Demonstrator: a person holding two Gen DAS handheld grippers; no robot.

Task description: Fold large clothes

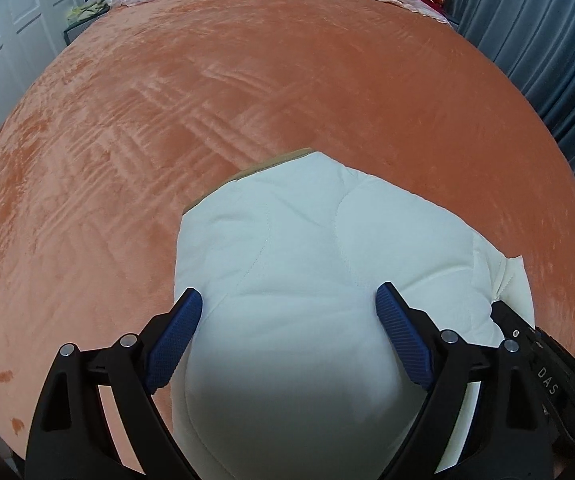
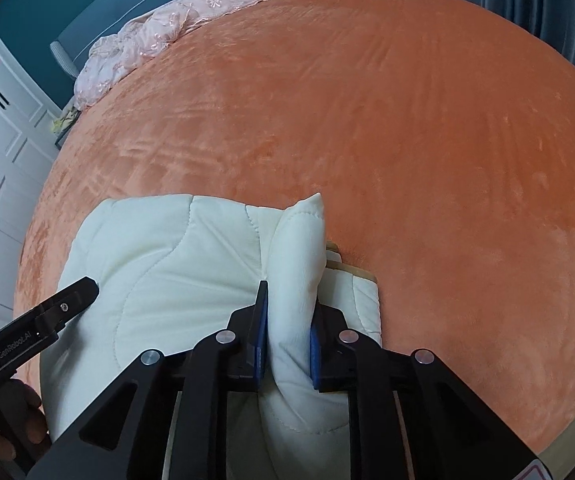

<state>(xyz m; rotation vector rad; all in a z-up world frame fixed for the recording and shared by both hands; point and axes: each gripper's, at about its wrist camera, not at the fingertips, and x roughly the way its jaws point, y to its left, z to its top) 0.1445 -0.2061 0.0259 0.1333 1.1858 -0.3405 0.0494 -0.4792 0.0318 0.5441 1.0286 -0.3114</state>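
The folded white quilted garment is lying on the orange bed, its bulk sitting between the left gripper's spread jaws. The right gripper is pinching a raised fold of it near its right edge.

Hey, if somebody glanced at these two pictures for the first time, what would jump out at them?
The orange bedspread fills almost both views. On its near edge lies a white quilted garment, folded into a thick bundle. The right tongs pinch a raised ridge of it, while the left tongs sit wide open over its bulging near part.
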